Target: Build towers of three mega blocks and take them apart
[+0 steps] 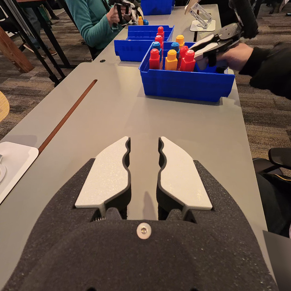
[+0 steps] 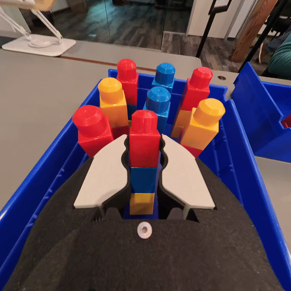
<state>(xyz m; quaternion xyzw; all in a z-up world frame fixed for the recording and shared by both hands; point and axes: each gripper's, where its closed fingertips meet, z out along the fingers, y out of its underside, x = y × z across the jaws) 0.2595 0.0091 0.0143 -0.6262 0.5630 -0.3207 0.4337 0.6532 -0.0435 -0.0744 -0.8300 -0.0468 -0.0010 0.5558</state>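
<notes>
A blue bin [image 1: 185,85] on the grey table [image 1: 126,113] holds several upright towers of red, yellow and blue mega blocks. My right gripper [image 2: 144,140] reaches into the bin [image 2: 236,157] and is shut on one tower [image 2: 143,179], red over blue over yellow, with its fingertips on the top red block. The other towers stand close behind it and on both sides. In the left wrist view the right gripper [image 1: 194,52] shows at the bin's right side. My left gripper [image 1: 144,140] is open and empty over bare table, well short of the bin.
A second blue bin [image 1: 130,48] with red towers stands behind the first. A person in a teal sleeve [image 1: 94,20] works with another gripper at the far left. A white stand [image 1: 203,23] is at the back, a white base [image 1: 14,165] at my left, a chair [image 1: 275,165] at my right.
</notes>
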